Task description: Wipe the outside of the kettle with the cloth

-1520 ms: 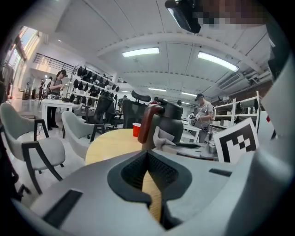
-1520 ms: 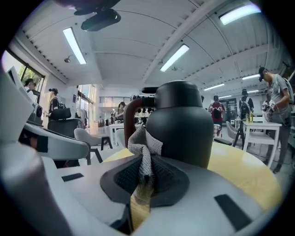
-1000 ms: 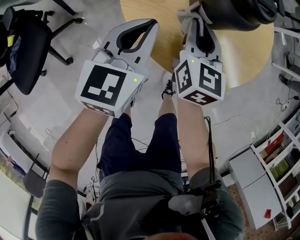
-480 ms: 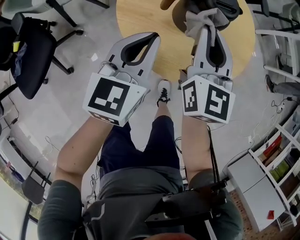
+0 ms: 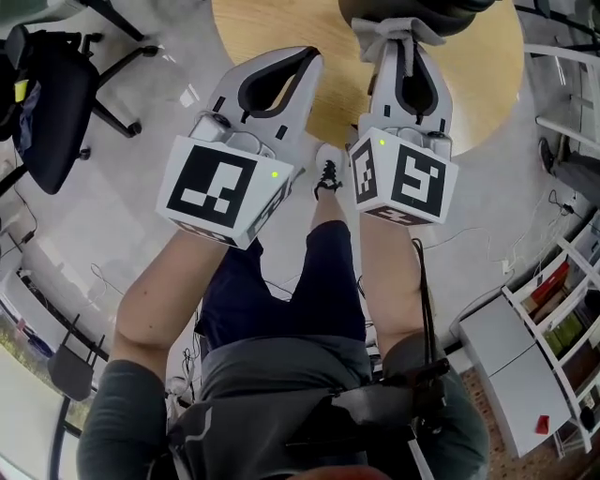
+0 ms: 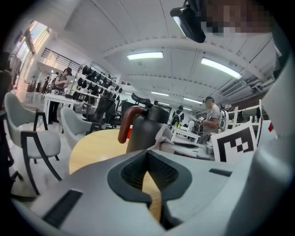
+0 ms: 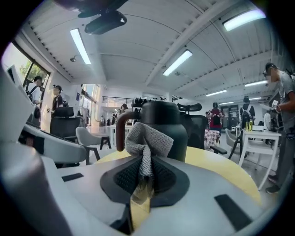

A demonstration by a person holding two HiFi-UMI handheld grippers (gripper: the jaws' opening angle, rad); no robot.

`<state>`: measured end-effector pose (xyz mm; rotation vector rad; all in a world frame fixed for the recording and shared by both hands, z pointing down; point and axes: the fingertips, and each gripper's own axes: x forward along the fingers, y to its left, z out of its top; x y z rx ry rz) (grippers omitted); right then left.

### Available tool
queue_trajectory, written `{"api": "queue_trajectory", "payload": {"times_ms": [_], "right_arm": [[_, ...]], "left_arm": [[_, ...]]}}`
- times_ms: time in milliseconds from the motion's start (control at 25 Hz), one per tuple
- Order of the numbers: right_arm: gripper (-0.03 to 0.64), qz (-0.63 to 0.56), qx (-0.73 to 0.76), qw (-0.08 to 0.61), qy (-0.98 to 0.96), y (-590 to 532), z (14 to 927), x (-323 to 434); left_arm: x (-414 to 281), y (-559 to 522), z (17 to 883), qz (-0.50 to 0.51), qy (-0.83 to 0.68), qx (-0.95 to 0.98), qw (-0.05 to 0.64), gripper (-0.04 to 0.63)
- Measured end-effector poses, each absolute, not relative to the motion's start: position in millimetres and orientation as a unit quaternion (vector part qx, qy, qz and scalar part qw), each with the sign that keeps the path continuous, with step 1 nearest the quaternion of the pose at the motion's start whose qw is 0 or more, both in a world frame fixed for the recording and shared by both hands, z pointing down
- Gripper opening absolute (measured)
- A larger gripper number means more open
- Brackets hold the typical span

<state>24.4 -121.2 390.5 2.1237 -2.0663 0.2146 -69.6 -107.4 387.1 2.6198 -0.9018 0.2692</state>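
Observation:
A dark kettle point(image 5: 412, 9) with a brown-red handle point(image 6: 125, 123) stands on a round wooden table point(image 5: 281, 28); only its lower edge shows at the top of the head view. My right gripper point(image 5: 398, 37) is shut on a grey knitted cloth point(image 7: 147, 140), which bunches out of the jaws right in front of the kettle's body point(image 7: 166, 124). I cannot tell whether cloth and kettle touch. My left gripper point(image 5: 305, 58) hangs over the table's near edge, left of the kettle point(image 6: 147, 131), with its jaws together and nothing between them.
A black office chair point(image 5: 52, 94) stands on the floor at the left, and shelves point(image 5: 562, 309) line the right side. The person's legs and shoe point(image 5: 328, 173) are below the grippers. White chairs point(image 6: 32, 133) and other people fill the room beyond the table.
The kettle has slid toward the top edge of the head view. The right gripper still holds the cloth just below it. The left gripper has barely shifted.

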Motion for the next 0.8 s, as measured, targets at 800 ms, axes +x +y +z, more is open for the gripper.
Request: {"api": "queue_trajectory", "payload": {"times_ms": [800], "right_arm": [[0.052, 0.104, 0.696, 0.074, -0.707, -105.1, 380.1, 34.6]], "left_arm": [[-64.5, -107.9, 372.3, 0.111, -0.324, 0.926, 0.156, 0.008]]}}
